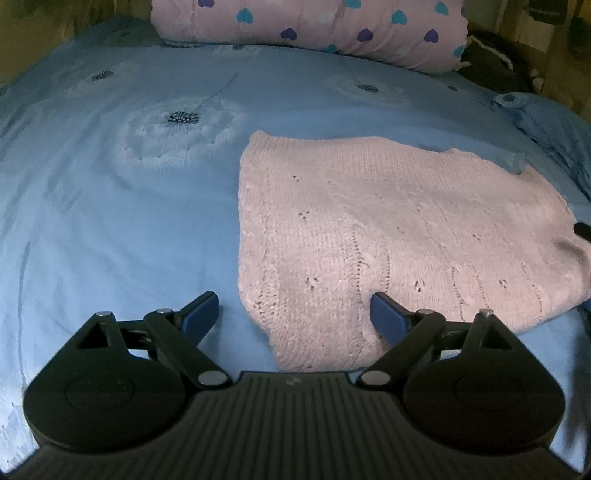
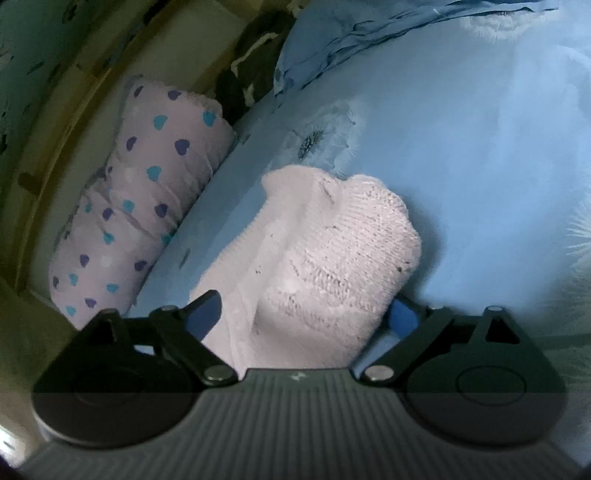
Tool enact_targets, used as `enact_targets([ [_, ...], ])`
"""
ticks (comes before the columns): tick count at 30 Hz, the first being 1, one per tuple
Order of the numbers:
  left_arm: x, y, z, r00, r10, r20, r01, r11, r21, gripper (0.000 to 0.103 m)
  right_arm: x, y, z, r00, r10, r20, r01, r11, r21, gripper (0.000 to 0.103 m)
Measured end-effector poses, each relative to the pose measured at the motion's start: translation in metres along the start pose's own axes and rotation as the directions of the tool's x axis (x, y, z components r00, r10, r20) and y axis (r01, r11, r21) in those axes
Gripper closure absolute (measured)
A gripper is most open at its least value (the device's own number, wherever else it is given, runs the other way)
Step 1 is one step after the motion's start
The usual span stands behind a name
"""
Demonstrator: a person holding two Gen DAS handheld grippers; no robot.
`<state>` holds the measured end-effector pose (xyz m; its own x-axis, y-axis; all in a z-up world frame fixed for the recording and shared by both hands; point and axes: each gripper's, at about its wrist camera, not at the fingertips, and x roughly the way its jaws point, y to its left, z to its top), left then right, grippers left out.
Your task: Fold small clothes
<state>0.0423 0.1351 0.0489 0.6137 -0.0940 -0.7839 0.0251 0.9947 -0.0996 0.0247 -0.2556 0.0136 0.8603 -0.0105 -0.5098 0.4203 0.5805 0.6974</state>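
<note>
Left gripper (image 1: 293,315) stands wide, nothing pinched — its blue fingers (image 1: 201,314) straddle the near corner of the pink knitted garment (image 1: 388,229), one pad off on the bedsheet (image 1: 110,229), the other over the knit, so it looks lined up to take that corner for a fold. Right gripper (image 2: 303,317) is also spread wide, with a humped-up bunch of the same pink knit (image 2: 332,251) lying between its fingers; the pads don't seem to press on it, so I'd judge the cloth is loose there, not held. The garment lies mostly flat on the blue flower-print sheet, toward the right side of the bed as the left camera sees it, with its right end rumpled near a dark tip at the frame edge — likely the other gripper, can't be sure. Around: a rolled pink blanket with hearts (image 1: 310,26) along the far edge, well clear of the knit; a dark bundle (image 1: 495,66) in the corner beyond it; a crumpled blue pillow or cover (image 1: 546,125) just beside the garment's far right corner. That pillow is the only thing crowding the fold; the rest of the sheet is free.
</note>
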Motion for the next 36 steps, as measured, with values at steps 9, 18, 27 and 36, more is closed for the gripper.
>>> enact_targets([
  [9, 0.002, -0.001, 0.001, 1.0, 0.002, -0.003, -0.002, 1.0, 0.001, 0.01, 0.019, -0.001, 0.005, 0.997, 0.016, 0.07, -0.015, 1.0, -0.007, 0.014],
  [18, 0.003, 0.0, 0.001, 1.0, 0.002, -0.002, -0.002, 1.0, 0.003, 0.009, 0.011, -0.026, 0.011, 0.998, -0.001, 0.059, -0.002, 0.999, 0.048, 0.062],
  [27, 0.003, -0.001, 0.001, 1.0, 0.003, -0.002, -0.003, 1.0, 0.002, 0.009, 0.015, -0.018, 0.013, 0.999, 0.033, 0.039, -0.033, 0.999, 0.003, 0.044],
  [36, -0.004, 0.004, 0.005, 1.0, -0.001, 0.021, 0.002, 1.0, -0.012, 0.009, 0.02, -0.013, 0.018, 0.997, 0.041, 0.058, -0.044, 0.998, 0.051, 0.031],
])
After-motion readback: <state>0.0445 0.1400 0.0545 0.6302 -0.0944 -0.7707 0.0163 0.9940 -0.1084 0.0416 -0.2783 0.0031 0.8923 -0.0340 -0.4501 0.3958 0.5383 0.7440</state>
